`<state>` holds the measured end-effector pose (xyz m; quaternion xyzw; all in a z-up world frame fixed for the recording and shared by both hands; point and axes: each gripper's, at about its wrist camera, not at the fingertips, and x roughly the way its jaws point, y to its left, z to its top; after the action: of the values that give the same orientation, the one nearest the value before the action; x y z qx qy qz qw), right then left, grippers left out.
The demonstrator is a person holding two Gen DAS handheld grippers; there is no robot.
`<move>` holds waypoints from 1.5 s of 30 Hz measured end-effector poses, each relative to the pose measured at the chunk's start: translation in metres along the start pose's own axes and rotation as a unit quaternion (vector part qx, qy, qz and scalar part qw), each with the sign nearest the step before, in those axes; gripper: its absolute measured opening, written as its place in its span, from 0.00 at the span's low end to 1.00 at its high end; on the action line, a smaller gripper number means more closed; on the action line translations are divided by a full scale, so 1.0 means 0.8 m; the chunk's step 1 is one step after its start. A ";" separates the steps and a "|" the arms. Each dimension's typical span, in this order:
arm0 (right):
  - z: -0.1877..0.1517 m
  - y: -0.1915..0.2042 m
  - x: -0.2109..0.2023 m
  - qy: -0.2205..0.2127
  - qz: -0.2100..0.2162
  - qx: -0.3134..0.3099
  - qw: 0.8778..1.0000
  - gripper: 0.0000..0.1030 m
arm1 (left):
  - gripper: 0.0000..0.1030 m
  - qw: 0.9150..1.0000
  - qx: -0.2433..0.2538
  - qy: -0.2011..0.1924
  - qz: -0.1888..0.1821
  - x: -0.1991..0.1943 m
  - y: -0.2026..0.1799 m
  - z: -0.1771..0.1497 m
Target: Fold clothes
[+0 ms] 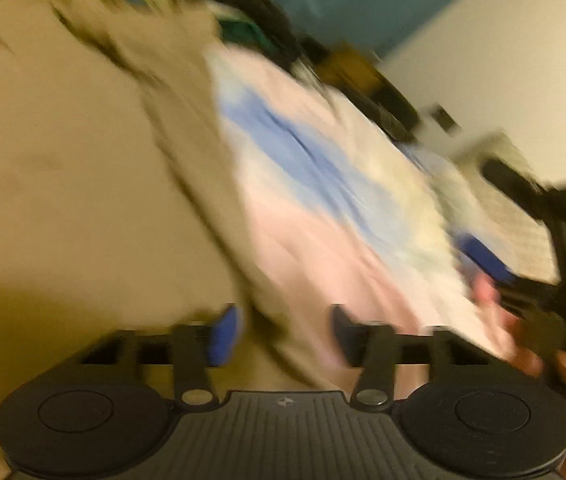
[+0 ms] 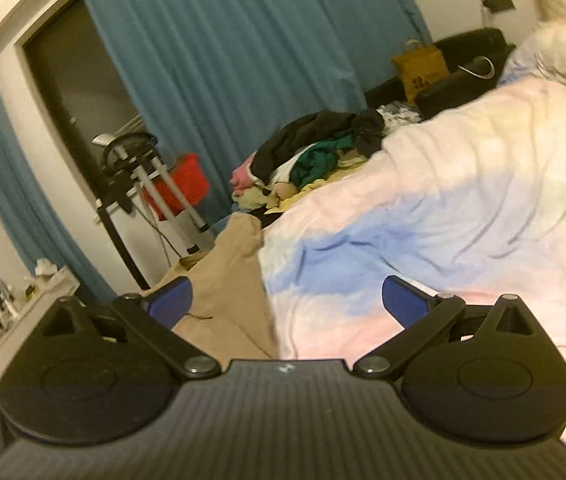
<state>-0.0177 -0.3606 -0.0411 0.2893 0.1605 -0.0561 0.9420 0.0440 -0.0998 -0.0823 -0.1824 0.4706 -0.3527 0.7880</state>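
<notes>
Both grippers empty: left gripper (image 1: 283, 332) jaws moderately apart, right gripper (image 2: 287, 300) wide; tan garment (image 2: 227, 280) edge meets pastel blanket (image 2: 443, 220) at 12.

Both tongs are showing matte black bodies: the left tongs (image 1: 285, 334) and right tongs (image 2: 287, 300) are carrying ribbed centre plates, round side discs, silver pivot screws and blue-padded fingertips (image 2: 403, 300).
</notes>
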 end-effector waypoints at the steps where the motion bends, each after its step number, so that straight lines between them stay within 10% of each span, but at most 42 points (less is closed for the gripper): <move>1: 0.001 -0.007 0.001 0.003 0.000 0.010 1.000 1.00 | 0.38 1.000 0.001 0.010 0.002 0.011 -0.002 -0.003; 10: -0.006 -0.021 0.018 0.038 0.009 0.041 0.998 1.00 | 0.50 0.996 -0.060 0.061 0.009 0.064 0.026 -0.009; 12: -0.008 -0.020 0.023 0.047 0.008 0.040 0.998 1.00 | 0.42 0.994 -0.089 0.057 0.008 0.068 0.036 -0.006; 14: -0.010 -0.020 0.026 0.053 0.003 0.038 0.998 1.00 | 0.03 0.993 -0.101 0.057 0.011 0.070 0.044 -0.003; 25: -0.017 -0.024 0.033 0.070 -0.017 0.041 0.997 1.00 | 0.03 0.984 -0.158 0.031 -0.074 -0.033 0.065 0.019; 33: -0.028 -0.011 0.039 0.090 -0.014 0.021 0.996 1.00 | 0.04 0.978 -0.201 0.052 0.023 -0.072 0.131 0.014; 42: -0.042 0.008 0.046 0.115 -0.007 -0.008 0.993 1.00 | 0.50 0.979 -0.193 0.056 0.044 -0.046 0.120 0.004; 45: -0.049 0.018 0.049 0.123 -0.002 -0.025 0.992 1.00 | 0.16 0.980 -0.174 0.067 0.075 -0.045 0.113 0.000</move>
<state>0.0115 -0.3271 -0.0771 0.2698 0.2768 -0.0182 0.9221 0.0681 -0.0117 -0.1166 -0.2570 0.5888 -0.2167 0.7350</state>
